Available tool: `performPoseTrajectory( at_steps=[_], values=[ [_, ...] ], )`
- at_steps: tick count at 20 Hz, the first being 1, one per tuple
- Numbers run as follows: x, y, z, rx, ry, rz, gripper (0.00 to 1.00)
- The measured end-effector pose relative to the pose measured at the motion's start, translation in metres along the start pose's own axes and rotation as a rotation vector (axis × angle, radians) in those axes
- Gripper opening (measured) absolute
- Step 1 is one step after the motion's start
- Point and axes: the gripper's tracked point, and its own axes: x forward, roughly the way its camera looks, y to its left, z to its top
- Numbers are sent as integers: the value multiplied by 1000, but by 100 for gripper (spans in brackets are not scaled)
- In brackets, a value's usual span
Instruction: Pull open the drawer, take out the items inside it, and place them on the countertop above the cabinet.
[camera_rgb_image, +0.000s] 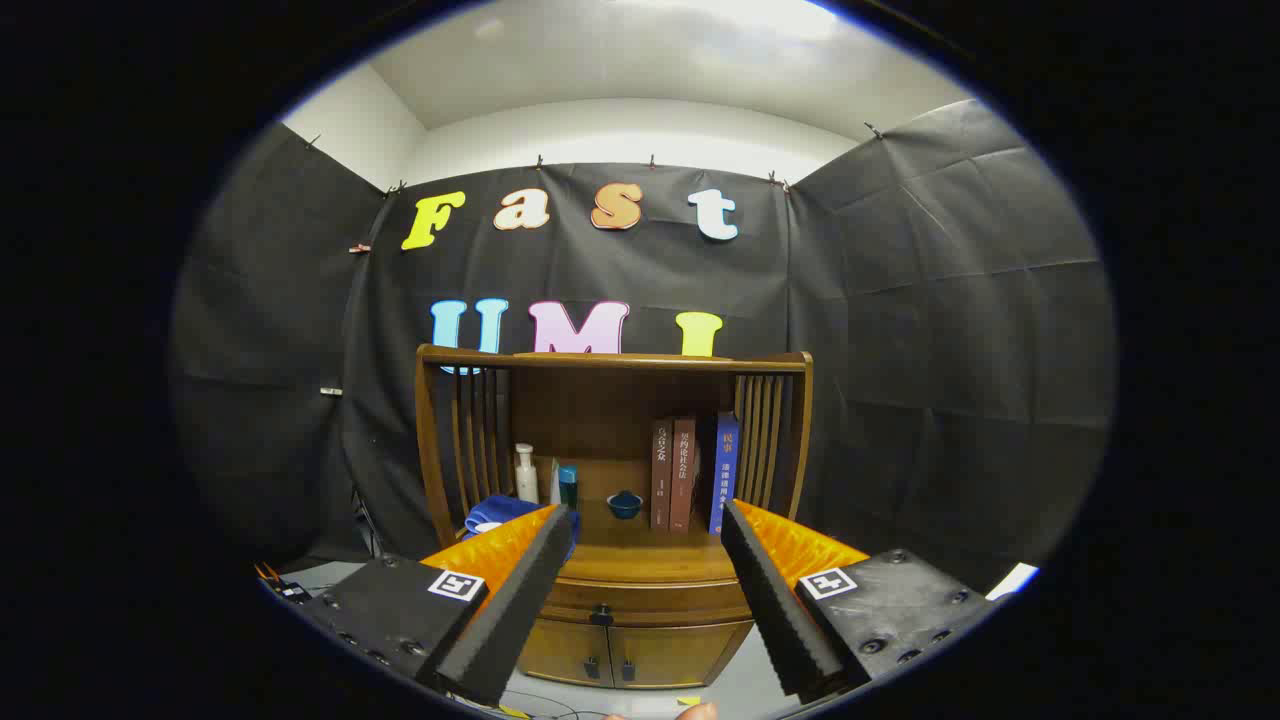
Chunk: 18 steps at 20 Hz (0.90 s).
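Drawer: a wide, shallow brown wooden drawer with a small dark knob at the middle of its front; it sits closed, flush in the cabinet, directly below the worktop and between the gripper's two fingers as seen past them.
Drawer contents: hidden behind the closed front; cannot tell what lies inside.
Worktop: the flat brown wooden top of the cabinet, just above the drawer, with a bare stretch at its front.
Lower doors: two small wooden cabinet doors with dark pulls, side by side under the drawer.
Gripper: the two-finger gripper is spread wide, its fingers well apart and pinching nothing; it hangs in front of the cabinet, short of the drawer, touching no part of it.
Hutch: a brown wooden shelf frame with slatted sides rising from the back of the worktop.
Books: two brown-spined books and one blue-spined book, upright together at the right of the hutch.
Bowl: a small dark blue round bowl on the worktop just left of the books.
Bottles: a white slim bottle and a teal-capped small container standing near each other at the left.
Cloth: a blue folded cloth at the worktop's left end, partly behind the left finger.
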Motion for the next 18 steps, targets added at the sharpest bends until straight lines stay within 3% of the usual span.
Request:
performPoseTrajectory(
  at_steps=[18],
  values=[
    [-1,0,0,-8,-7,-10,99]
  ],
)
